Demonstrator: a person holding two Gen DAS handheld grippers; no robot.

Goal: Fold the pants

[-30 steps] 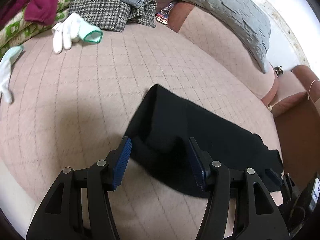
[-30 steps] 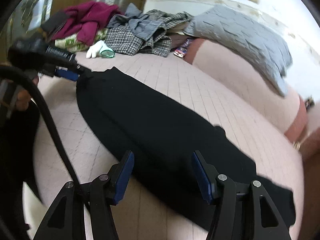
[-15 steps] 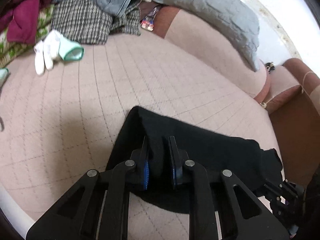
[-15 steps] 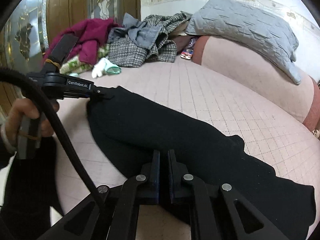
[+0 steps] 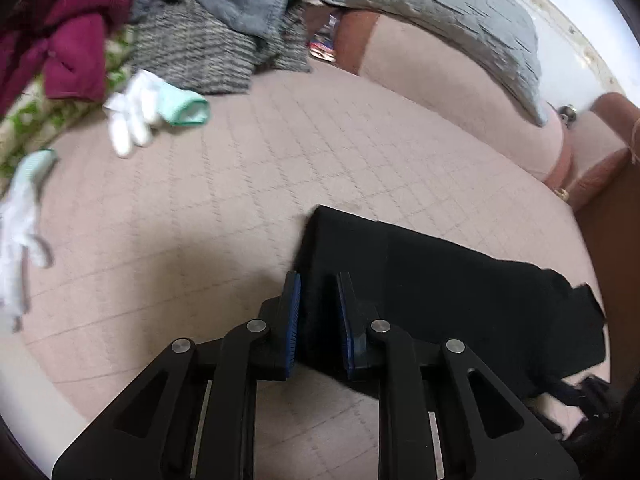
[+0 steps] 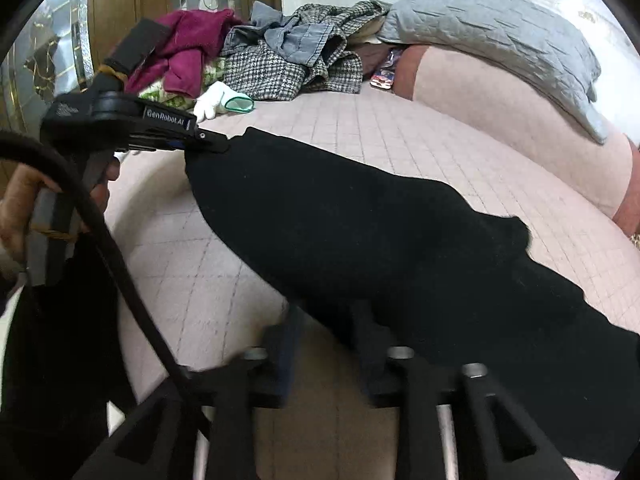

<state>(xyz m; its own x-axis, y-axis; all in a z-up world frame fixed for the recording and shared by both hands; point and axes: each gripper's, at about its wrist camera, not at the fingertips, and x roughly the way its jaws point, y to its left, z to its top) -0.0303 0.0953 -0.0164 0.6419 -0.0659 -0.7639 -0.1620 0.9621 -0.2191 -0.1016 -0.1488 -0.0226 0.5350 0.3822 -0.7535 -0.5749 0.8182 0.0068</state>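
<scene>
From your left wrist camera, your left gripper (image 5: 318,312) is pinching the near edge of the black pants (image 5: 452,292), a fold of dark cloth clamped between the blue pads (image 5: 291,316). The pants lie stretched across the pink quilted bed (image 5: 248,184), running from your gripper off toward the lower right. Two white gloves (image 5: 136,112) with mint-green cuffs lie well apart from the pants on the far left of the bed, and a heap of clothes (image 5: 208,36) sits beyond them beside a grey quilted pillow (image 5: 452,16).

From your right wrist camera, your right gripper (image 6: 328,344) is blurred and its jaws are opening; the edge of the pants (image 6: 360,220) sits between the fingers, but you cannot tell whether the pads press on it. The pants run as a long black band from here up to the left, where your left gripper (image 6: 212,142) grips their far end. Your left hand (image 6: 24,200) is around that gripper's handle, and a black cable (image 6: 120,272) curves down from it across the left of the view. The clothes heap (image 6: 280,52) and pillow (image 6: 500,28) lie along the back of the bed (image 6: 420,128).
</scene>
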